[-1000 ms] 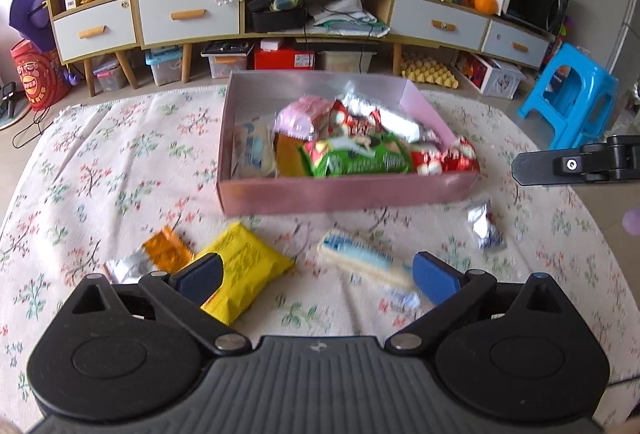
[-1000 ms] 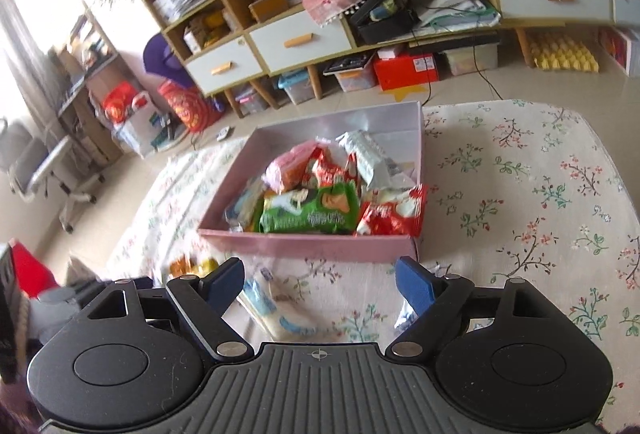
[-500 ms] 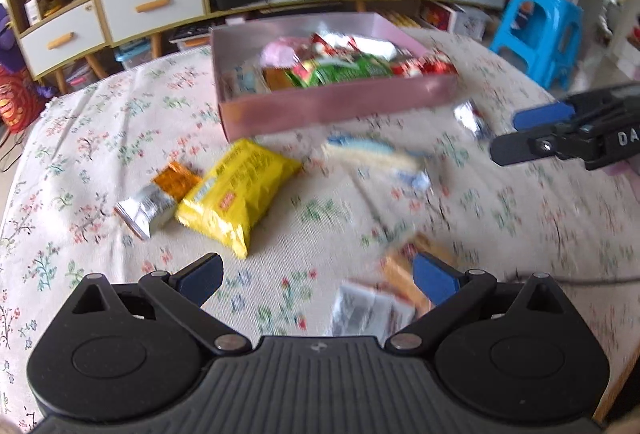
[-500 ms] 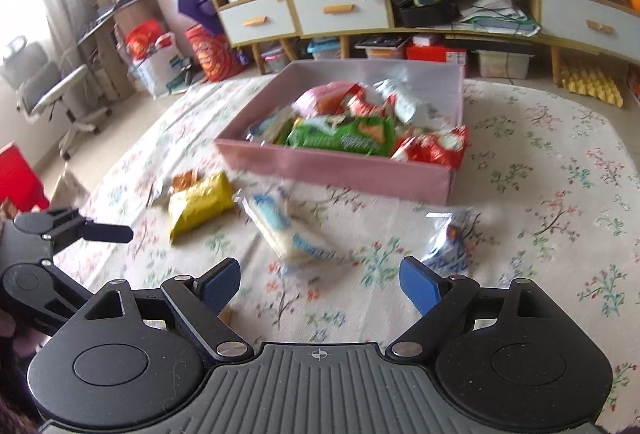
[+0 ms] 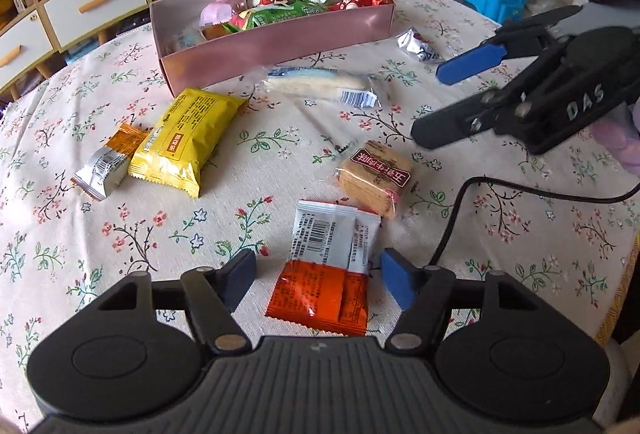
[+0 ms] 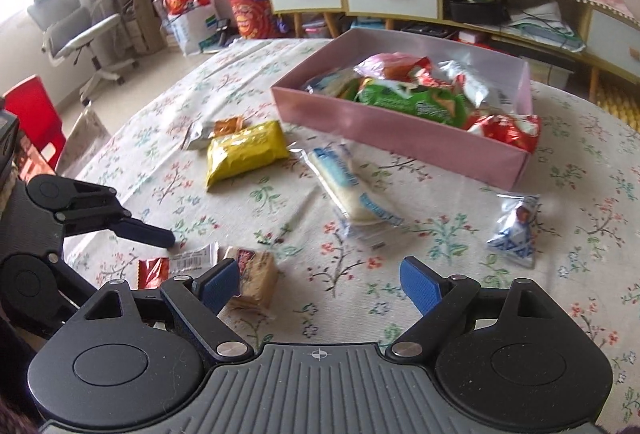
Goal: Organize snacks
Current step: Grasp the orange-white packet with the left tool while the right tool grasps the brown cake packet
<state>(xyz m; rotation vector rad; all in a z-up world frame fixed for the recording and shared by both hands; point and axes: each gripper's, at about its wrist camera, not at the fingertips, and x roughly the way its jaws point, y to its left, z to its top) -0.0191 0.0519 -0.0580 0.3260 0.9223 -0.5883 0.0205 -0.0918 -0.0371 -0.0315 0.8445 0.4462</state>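
A pink box [image 5: 276, 43] is positioned at the far side of a floral tablecloth [image 5: 80, 234] and is filled with mixed snack packets in green, red, pink and silver wrappers. Loose snacks are distributed on the cloth in front of it.

The left gripper [image 5: 318, 278] is held with its blue-padded fingers [image 5: 394, 282] spread apart on either side of an orange-and-white sachet [image 5: 324, 270]; whether the pads are touching it cannot be told. A barcode and fine print are carried on the sachet's white half; the print is not legible.

Just beyond it, a clear-wrapped biscuit stack [image 5: 376, 177] is found, bearing a dark red label with Chinese characters. A yellow packet [image 5: 184, 141] with a printed label is located near the box's front-left corner, touching a small orange-and-silver packet [image 5: 110, 161]. A long clear-wrapped white bar [image 5: 320, 85] with blue markings and a barcode lies just before the box wall. A small silver-blue wrapper [image 5: 416, 45] lies near the box's right end.

The right gripper [image 6: 320, 288] is held open above the cloth, gripping nothing. The letters "DAS" are embossed on its body.
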